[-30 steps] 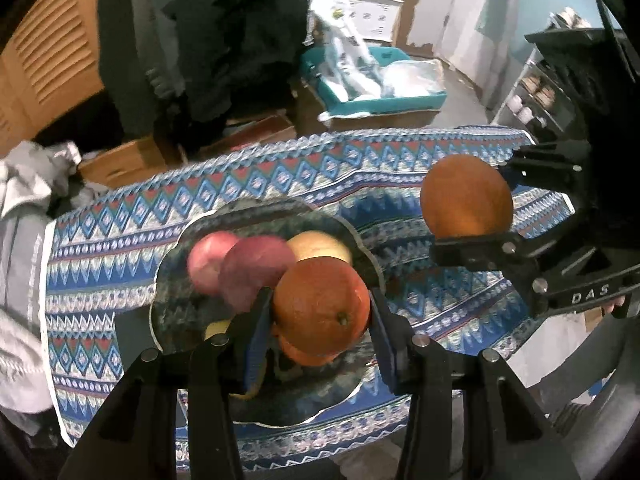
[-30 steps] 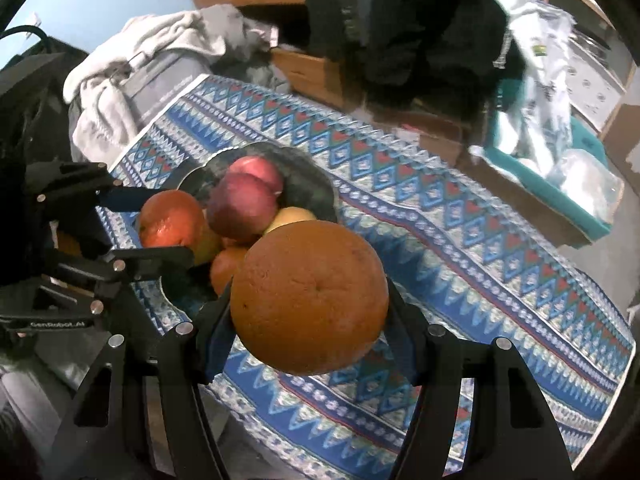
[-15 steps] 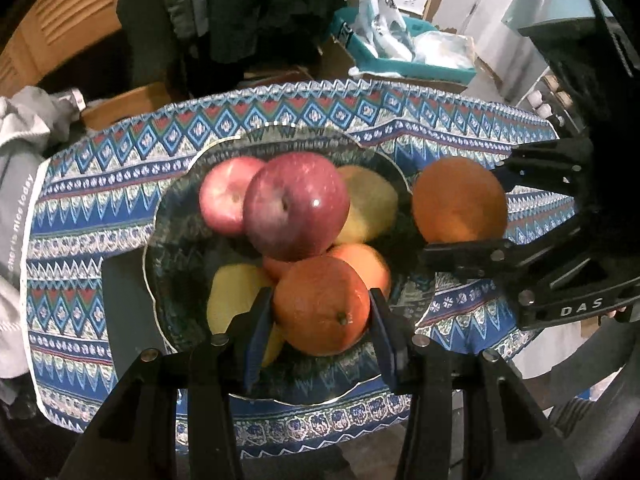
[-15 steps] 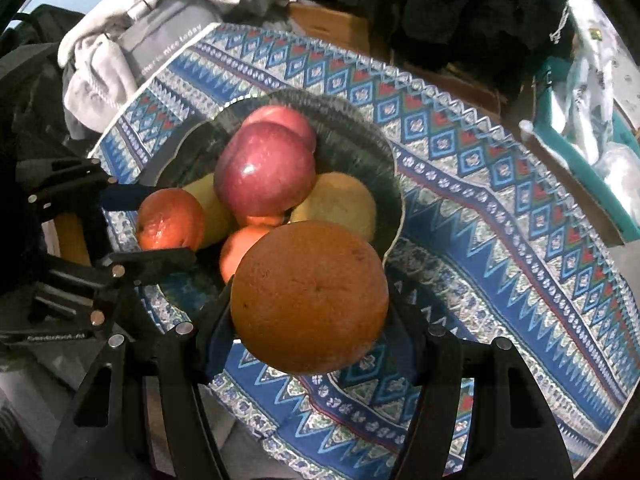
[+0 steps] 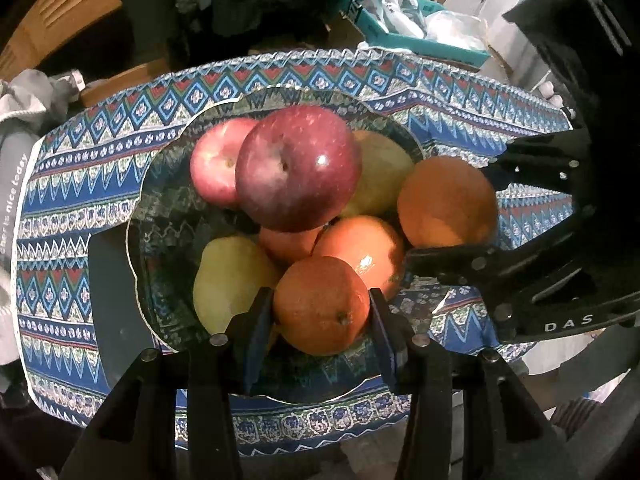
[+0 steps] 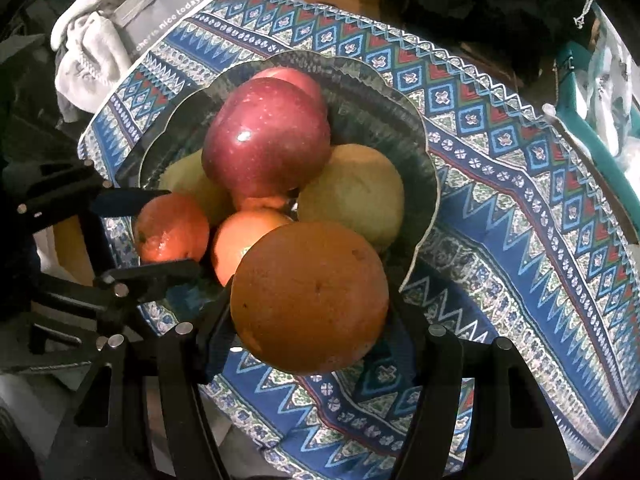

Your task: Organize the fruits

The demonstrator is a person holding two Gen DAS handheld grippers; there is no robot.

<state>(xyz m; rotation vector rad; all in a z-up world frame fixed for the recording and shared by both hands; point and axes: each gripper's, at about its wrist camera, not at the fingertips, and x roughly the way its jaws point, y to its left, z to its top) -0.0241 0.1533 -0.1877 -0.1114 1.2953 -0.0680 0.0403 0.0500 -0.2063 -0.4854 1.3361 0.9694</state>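
A dark patterned bowl (image 5: 168,216) on the blue patterned cloth holds two red apples (image 5: 298,168), yellow pears (image 5: 228,280) and oranges (image 5: 356,248). My left gripper (image 5: 320,312) is shut on a small orange (image 5: 320,304) just above the bowl's near side. My right gripper (image 6: 310,308) is shut on a large orange (image 6: 310,296) at the bowl's rim; that orange shows in the left wrist view (image 5: 448,200) at the bowl's right edge. The bowl (image 6: 416,152) and the left gripper's orange (image 6: 172,228) show in the right wrist view.
The cloth (image 5: 460,108) covers a small table. Grey and white laundry (image 6: 120,20) lies past its left end. A teal bin with plastic bags (image 5: 404,24) and cardboard boxes stand on the floor behind. Dark clothes hang beyond.
Both grippers have moved down and closer to the bowl with their oranges; the fruit pile now looms larger. Both stay shut on their oranges.
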